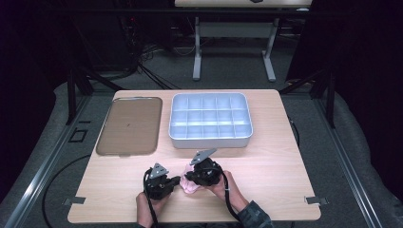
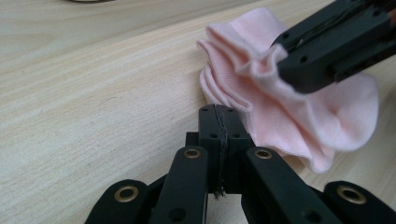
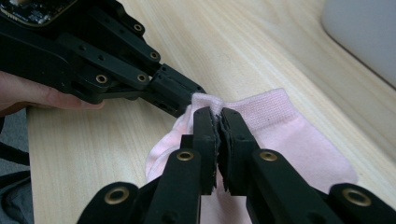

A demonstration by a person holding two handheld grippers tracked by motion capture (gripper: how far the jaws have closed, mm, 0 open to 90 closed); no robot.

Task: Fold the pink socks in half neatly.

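Observation:
A pink sock [image 1: 192,187] lies bunched on the wooden table near its front edge, between my two grippers. My right gripper [image 3: 217,114] is shut on the sock [image 3: 289,140]; in the left gripper view its black jaws [image 2: 299,65] pinch the ruffled fabric [image 2: 327,116] from the upper right. My left gripper [image 2: 218,111] is shut, its jaws pressed together with no fabric seen between them, and its tip rests against the sock's edge. In the right gripper view, the left gripper [image 3: 187,95] comes in from the upper left and meets the sock's cuff. A hand holds each gripper.
A grey tray [image 1: 209,142] divided into several compartments stands at the middle back of the table; its corner [image 3: 364,32] is near in the right gripper view. A flat brown tray [image 1: 129,126] lies to its left. The table's front edge is close behind the hands.

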